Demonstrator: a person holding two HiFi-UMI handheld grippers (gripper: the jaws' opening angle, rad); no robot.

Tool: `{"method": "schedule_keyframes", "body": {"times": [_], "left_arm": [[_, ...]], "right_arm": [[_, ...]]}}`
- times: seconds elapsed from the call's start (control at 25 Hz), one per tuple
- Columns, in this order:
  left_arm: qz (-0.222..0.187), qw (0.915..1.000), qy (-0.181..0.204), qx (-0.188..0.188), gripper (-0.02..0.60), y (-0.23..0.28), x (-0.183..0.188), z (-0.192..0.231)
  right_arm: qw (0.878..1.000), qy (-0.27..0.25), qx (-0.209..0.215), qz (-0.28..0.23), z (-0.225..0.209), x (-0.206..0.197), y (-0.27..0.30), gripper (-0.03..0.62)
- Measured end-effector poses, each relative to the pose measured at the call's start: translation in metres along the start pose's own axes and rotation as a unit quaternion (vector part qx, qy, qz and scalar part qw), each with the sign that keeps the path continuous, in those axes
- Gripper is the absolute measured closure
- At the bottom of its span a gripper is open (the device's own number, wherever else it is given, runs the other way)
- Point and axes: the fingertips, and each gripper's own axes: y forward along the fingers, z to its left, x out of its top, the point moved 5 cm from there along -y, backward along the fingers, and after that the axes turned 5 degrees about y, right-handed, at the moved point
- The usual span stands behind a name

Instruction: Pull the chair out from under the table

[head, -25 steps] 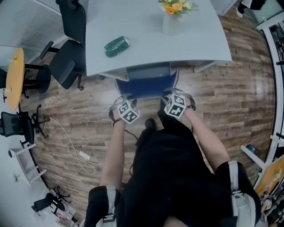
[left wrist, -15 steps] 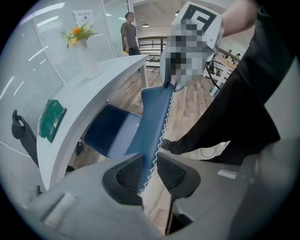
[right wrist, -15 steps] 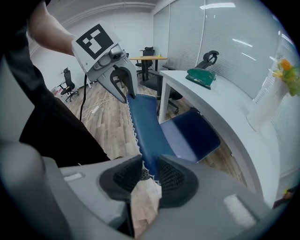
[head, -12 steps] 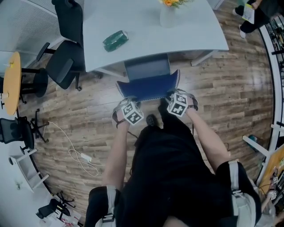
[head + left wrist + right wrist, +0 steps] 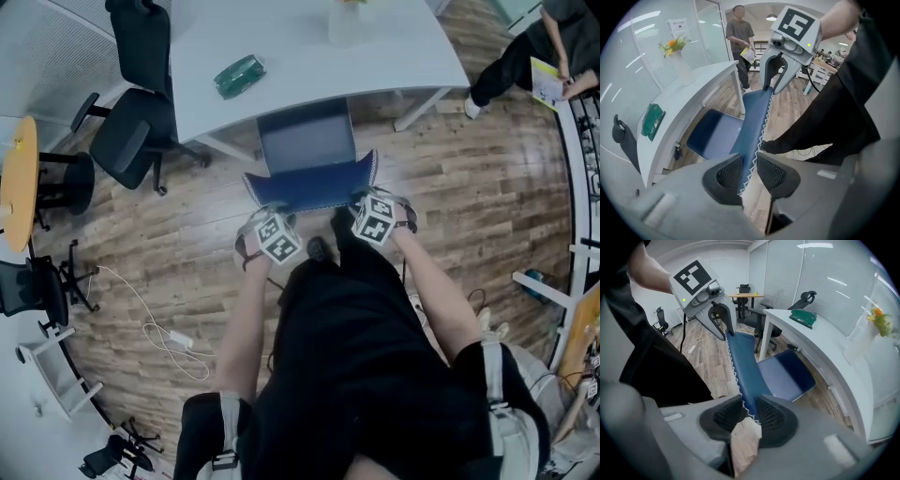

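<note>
A blue chair stands at the white table [image 5: 309, 52], its seat [image 5: 306, 142] mostly out from under the edge and its backrest [image 5: 311, 190] towards me. My left gripper [image 5: 266, 210] is shut on the backrest's top edge at its left end, and my right gripper [image 5: 367, 201] on its right end. In the left gripper view the backrest [image 5: 757, 119] runs between the pads of the left gripper [image 5: 749, 171], whose jaws have just closed a little further on it. In the right gripper view the right gripper [image 5: 750, 414] pinches the backrest [image 5: 743, 364] above the seat [image 5: 785, 373].
A green pouch [image 5: 238, 75] and a flower vase [image 5: 344, 23] sit on the table. A black office chair [image 5: 136, 131] stands to the left, with a round wooden table [image 5: 17, 183] beyond it. A white cable [image 5: 159, 328] lies on the floor. A person [image 5: 525, 56] crouches at the far right.
The chair has slid out from under the table towards me, showing more of its seat. Both grippers came back with it. A person has come into view at the top right.
</note>
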Motion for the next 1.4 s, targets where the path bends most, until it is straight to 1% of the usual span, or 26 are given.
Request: {"method": "schedule_keyframes", "body": {"times": [0.36, 0.68, 1.2, 1.4], "left_arm": [[-0.018, 0.9994, 0.026, -0.015, 0.483, -0.015, -0.009, -0.046], [-0.024, 0.9987, 0.039, -0.020, 0.485, -0.026, -0.012, -0.078], [-0.031, 0.9984, 0.043, -0.020, 0.489, -0.039, -0.007, -0.113], [-0.022, 0.9988, 0.040, -0.016, 0.489, -0.043, -0.006, -0.126]], "right_arm": [[0.999, 0.020, -0.033, 0.005, 0.050, -0.017, -0.010, 0.490], [0.999, 0.028, -0.038, 0.010, 0.081, -0.030, -0.020, 0.490], [0.999, 0.020, -0.042, 0.012, 0.109, -0.050, -0.036, 0.490], [0.999, 0.010, -0.041, 0.008, 0.118, -0.056, -0.043, 0.491]]}}
